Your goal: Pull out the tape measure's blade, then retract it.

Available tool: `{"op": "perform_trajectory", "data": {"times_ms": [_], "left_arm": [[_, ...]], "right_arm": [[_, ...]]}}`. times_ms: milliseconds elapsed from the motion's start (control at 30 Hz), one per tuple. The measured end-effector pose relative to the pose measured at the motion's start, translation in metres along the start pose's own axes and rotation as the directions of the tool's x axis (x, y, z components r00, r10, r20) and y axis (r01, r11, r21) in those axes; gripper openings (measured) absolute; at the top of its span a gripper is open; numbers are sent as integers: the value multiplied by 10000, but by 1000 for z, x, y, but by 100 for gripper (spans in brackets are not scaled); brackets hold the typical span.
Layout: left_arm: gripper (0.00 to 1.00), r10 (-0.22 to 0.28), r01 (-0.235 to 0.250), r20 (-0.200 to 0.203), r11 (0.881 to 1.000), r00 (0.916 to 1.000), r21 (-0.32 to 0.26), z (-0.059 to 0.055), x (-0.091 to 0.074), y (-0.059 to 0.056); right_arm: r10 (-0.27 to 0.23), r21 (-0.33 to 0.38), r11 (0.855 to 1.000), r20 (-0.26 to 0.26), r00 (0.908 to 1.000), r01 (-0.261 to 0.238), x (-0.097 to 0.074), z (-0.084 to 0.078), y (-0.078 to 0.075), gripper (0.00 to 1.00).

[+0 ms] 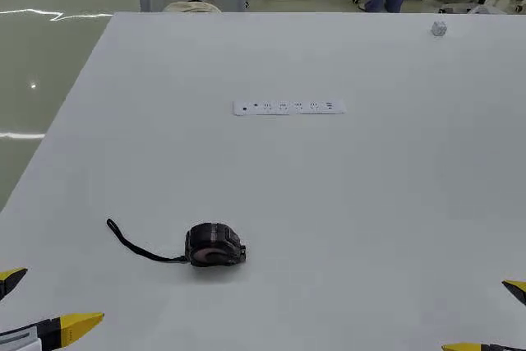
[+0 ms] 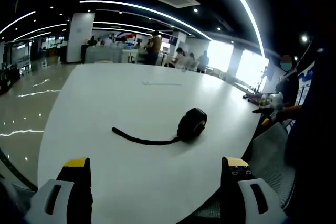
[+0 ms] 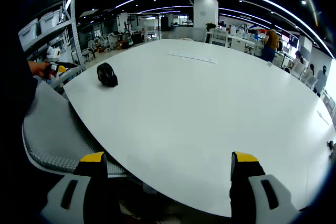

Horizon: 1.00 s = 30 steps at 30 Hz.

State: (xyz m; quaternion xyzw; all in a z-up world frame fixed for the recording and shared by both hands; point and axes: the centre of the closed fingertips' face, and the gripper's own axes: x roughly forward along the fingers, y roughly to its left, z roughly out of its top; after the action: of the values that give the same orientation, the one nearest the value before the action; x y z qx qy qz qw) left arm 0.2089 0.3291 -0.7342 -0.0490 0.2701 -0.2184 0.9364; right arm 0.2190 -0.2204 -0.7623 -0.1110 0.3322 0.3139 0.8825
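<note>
Left gripper (image 2: 156, 162), black jaws, yellow tips

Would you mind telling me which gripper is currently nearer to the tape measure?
Left. The left gripper is a little left of the tape measure and nearer the person; the right gripper is much farther off to its right.

1. A broad white table with a smooth matte top (image 1: 353, 203) carries everything; the gripper views show its near edge curving round
2. A dark, round-bodied tape measure with a reddish face (image 1: 215, 246) rests on the tabletop toward the front left
3. A thin black wrist strap (image 1: 136, 244) trails from the tape measure's left side, lying flat on the surface and curving off toward the left edge
4. A long, flat white power strip with a row of sockets (image 1: 288, 108) lies crosswise farther back, near the middle, well apart from the tape measure
5. A small grey lump (image 1: 439, 30) sits near the far right, too small to identify
</note>
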Motion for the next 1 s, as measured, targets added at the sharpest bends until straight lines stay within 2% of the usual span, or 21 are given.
{"op": "perform_trajectory", "data": {"times_ms": [500,667,833,967,1000], "left_arm": [[100,-182,183,-45,9998,9998,109,5,8,-4],[100,-616,645,-541,9964,9966,543,5,17,-11],[100,-953,1020,-697,9897,9930,1005,15,27,-15],[100,-1211,1344,-1037,9821,9872,1321,20,36,-17],[100,-1363,1534,-1214,9776,9832,1444,22,40,-20]], "right_arm": [[131,-139,9998,-46,9999,-131,6,8,1,100],[285,-286,9992,-57,9996,-287,12,14,3,100],[475,-477,9977,-124,9988,-481,18,19,7,100],[694,-720,9949,-204,9974,-707,23,24,10,100],[793,-808,9934,-246,9965,-811,25,26,11,100]]}}
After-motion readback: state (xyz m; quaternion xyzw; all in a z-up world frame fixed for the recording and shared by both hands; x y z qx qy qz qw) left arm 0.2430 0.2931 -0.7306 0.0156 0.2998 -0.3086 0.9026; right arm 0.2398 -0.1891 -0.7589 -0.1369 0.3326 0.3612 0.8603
